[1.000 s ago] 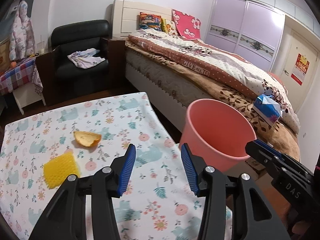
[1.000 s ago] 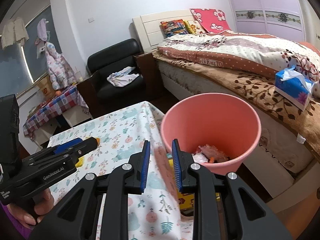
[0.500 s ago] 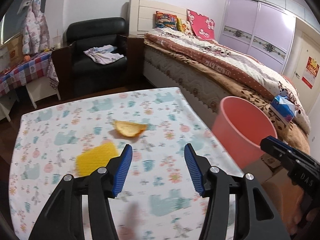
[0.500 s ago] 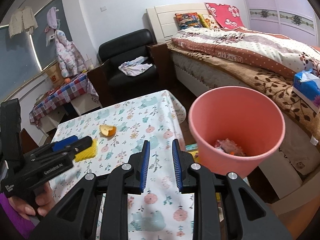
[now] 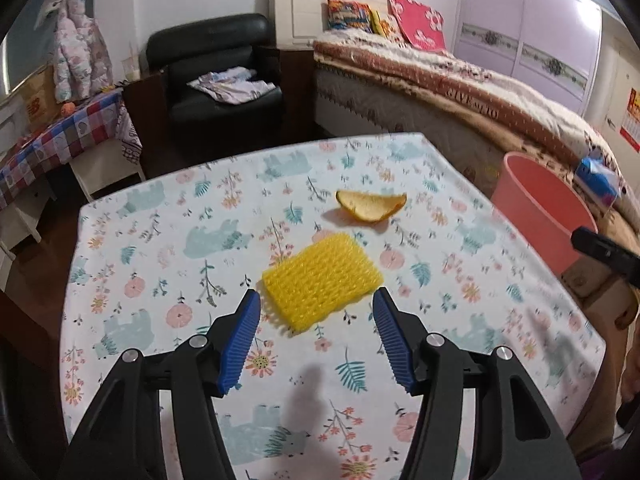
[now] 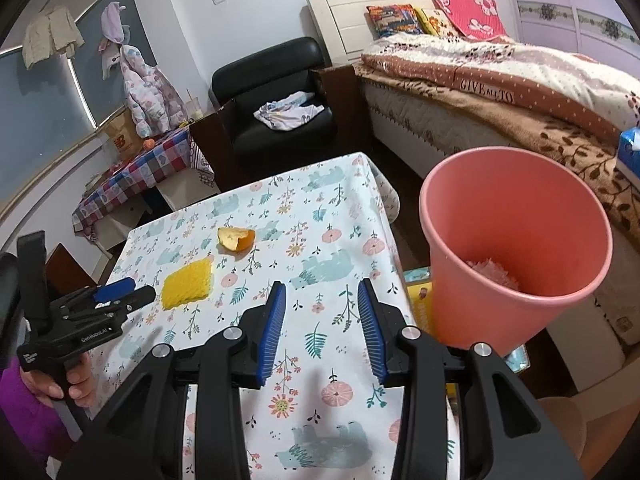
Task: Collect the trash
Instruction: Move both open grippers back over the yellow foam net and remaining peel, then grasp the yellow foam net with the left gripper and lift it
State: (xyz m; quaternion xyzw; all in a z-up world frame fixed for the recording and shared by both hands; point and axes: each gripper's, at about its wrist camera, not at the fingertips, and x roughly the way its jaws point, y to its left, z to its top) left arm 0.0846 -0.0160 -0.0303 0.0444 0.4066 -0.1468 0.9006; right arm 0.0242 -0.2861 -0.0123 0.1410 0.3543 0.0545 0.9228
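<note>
Left wrist view: left gripper (image 5: 316, 316) spread wide and opening further, blue pads empty, angled down at the yellow foam net (image 5: 322, 282), which lies flat on the floral tablecloth (image 5: 160, 240) just past the fingertips — not between them, not touched. Orange peel (image 5: 372, 208) a little beyond the net, apart from it. Pink bin (image 5: 540, 216) off the table's right edge, beside the bed, seen only from the side. Tip of the right gripper (image 5: 600, 246) poking in at far right. Readable: "GIVE" and further letters on the brown blanket band (image 5: 472, 110); a red poster on the far wall, too small to read.

Right wrist view: right gripper (image 6: 322, 320) partly parted and opening, nothing between its pads, above bare tablecloth near the table's edge. Bin now seen from above — pale crumpled trash (image 6: 490, 274) at the bottom, hidden from the other camera. Left gripper also visible from the side at lower left, "GenRobot.AI" printed on its black body, held by a hand (image 6: 60, 380) with a purple sleeve. "GIVE … TO" legible on the blanket; a brown "NB" bag (image 6: 122, 138) on the checked side table.
</note>
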